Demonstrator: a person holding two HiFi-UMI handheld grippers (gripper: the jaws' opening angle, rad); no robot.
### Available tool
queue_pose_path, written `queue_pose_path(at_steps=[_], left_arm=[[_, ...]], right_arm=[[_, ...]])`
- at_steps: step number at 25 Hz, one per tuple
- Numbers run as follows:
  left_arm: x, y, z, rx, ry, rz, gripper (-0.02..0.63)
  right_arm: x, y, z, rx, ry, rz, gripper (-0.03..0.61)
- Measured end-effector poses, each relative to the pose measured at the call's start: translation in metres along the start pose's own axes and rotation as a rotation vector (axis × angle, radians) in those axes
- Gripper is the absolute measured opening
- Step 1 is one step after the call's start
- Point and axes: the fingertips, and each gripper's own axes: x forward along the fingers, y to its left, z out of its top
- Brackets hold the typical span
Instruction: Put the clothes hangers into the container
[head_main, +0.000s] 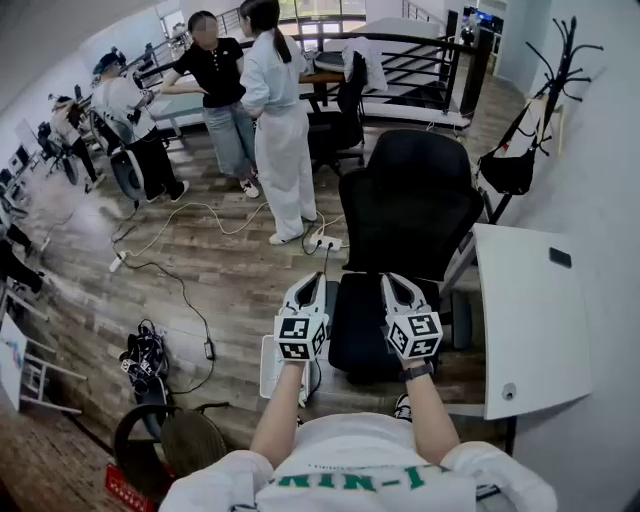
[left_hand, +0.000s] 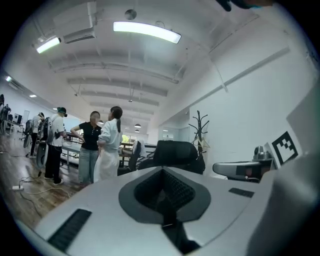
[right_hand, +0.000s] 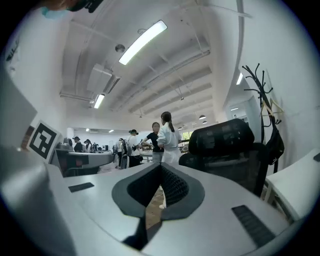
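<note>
No clothes hanger or container shows in any view. Both grippers are held side by side at chest height, pointing nearly level at a black office chair. My left gripper has its jaws together with nothing between them; in the left gripper view its fingertips meet in front of the chair. My right gripper is also shut and empty. In the right gripper view its jaws close in front of the same chair.
A white table stands at the right by the wall, with a black coat rack behind it. Two people stand beyond the chair, others further left. Cables and a power strip lie on the wooden floor.
</note>
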Motion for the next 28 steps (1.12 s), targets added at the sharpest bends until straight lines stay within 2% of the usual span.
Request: queue_pose_path(at_steps=[4,7,14,28], left_arm=[[0.003,-0.024,0.020,0.018,-0.035,-0.023,0.012],[0.004,-0.038,0.026,0.024,-0.045,-0.038,0.012],[0.003,-0.056,0.023,0.006,-0.055,-0.056,0.014],[0.003,-0.052,0.017,-0.025,-0.060,-0.030,0.014]], right_arm=[[-0.019,-0.015,0.012,-0.086,0.014,-0.091,0.014],[-0.029,-0.022,0.015,-0.096,0.011,-0.119,0.014],[-0.038,-0.028,0.019,-0.074,-0.016,-0.108,0.014],[-0.039,-0.026,0.023,-0.057,-0.028,-0.072,0.014]])
